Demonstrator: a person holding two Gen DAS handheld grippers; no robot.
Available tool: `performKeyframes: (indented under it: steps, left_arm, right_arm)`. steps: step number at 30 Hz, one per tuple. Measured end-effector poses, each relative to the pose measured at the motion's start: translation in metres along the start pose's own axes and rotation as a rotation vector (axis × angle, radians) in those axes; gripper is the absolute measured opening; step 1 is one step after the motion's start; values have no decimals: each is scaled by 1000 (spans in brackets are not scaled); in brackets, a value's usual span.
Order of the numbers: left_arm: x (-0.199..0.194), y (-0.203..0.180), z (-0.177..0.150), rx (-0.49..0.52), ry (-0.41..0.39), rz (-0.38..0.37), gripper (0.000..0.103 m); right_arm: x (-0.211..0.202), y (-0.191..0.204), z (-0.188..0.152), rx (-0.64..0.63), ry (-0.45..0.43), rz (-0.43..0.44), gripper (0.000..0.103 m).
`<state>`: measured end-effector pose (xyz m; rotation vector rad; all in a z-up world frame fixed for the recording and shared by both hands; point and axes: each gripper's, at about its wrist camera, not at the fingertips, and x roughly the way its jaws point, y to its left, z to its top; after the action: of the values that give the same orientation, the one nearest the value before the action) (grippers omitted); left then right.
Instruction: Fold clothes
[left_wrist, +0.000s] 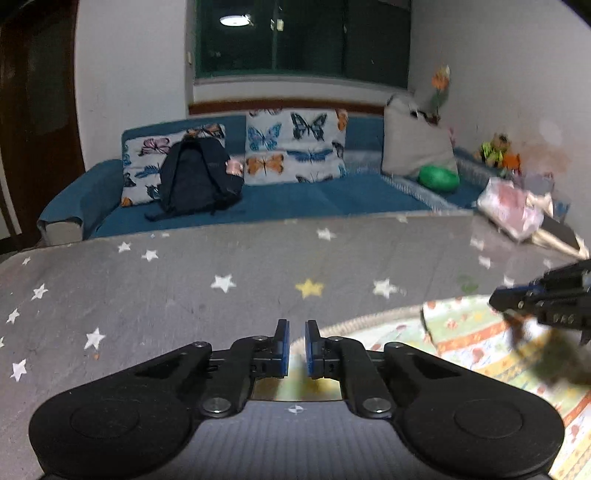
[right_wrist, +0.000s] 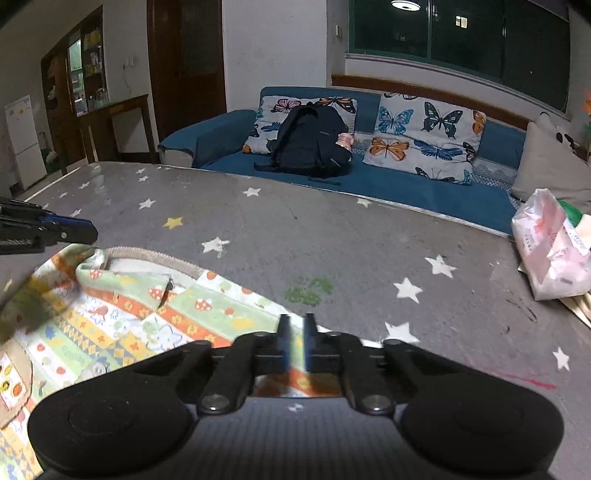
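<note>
Grey starry tablecloth (right_wrist: 332, 236), seemingly stained.

Both wrist views look low across the star-patterned cover (left_wrist: 184, 295) toward the sofa (right_wrist: 406, 188)

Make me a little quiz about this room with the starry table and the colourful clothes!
1. True or false: the black backpack sits on the blue sofa.
2. Fill in: past the patterned garment, one star on the grey table cover is ____, not white.
3. What is printed on the cushions? A) butterflies B) cars C) fish

Key: 1 true; 2 yellow; 3 A.
</note>
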<state>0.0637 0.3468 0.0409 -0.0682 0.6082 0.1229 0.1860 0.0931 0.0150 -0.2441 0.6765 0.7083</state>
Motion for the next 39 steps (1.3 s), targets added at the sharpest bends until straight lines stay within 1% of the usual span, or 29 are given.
performKeyframes:
  steps: [2,5,8,9,12,17,22,26,28,29,30,31,35,39]
  left_arm:
    - [-4,3,3,-16,-35,29,9]
    - [-10,14,8,-69,-84,72,9]
    - [-11,19,13,-86,-78,69,10]
    - [-12,19,13,-80,-73,56,10]
    - [-18,11,9,-44,-59,26,10]
    - [-32,-1,-3,5,-17,-12,11]
    - [-54,-2,-19,27,26,-15,14]
    - [-81,-1,-34,44,33,-6,16]
    - [-96,-1,-44,49,35,-2,17]
    - [-103,-1,-47,51,36,4,20]
    - [-109,-1,-51,52,36,7,25]
    - [-117,-1,-57,49,33,7,27]
    - [-139,1,-72,30,31,3,28]
    - [-155,2,-86,7,28,-2,29]
  right_arm:
    - [-3,-2,2,7,-21,-15,0]
    - [-15,-13,6,45,-65,-38,0]
    - [-27,-22,8,43,-81,-62,0]
    - [-30,-23,8,35,-81,-69,0]
    - [-38,-23,5,19,-82,-79,0]
    - [-56,-28,-1,39,-90,-72,0]
    - [-88,-29,-9,33,-97,-81,0]
    - [-126,-34,-19,42,-112,-102,0]
    - [-149,-39,-29,54,-117,-126,0]
    - [-161,-43,-36,65,-118,-140,0]
    - [-173,-47,-44,79,-118,-156,0]
    - [-186,-51,-53,93,-117,-174,0]
    - [-243,-68,-96,160,-107,-271,0]
    - [-303,-88,-150,254,-90,-391,0]
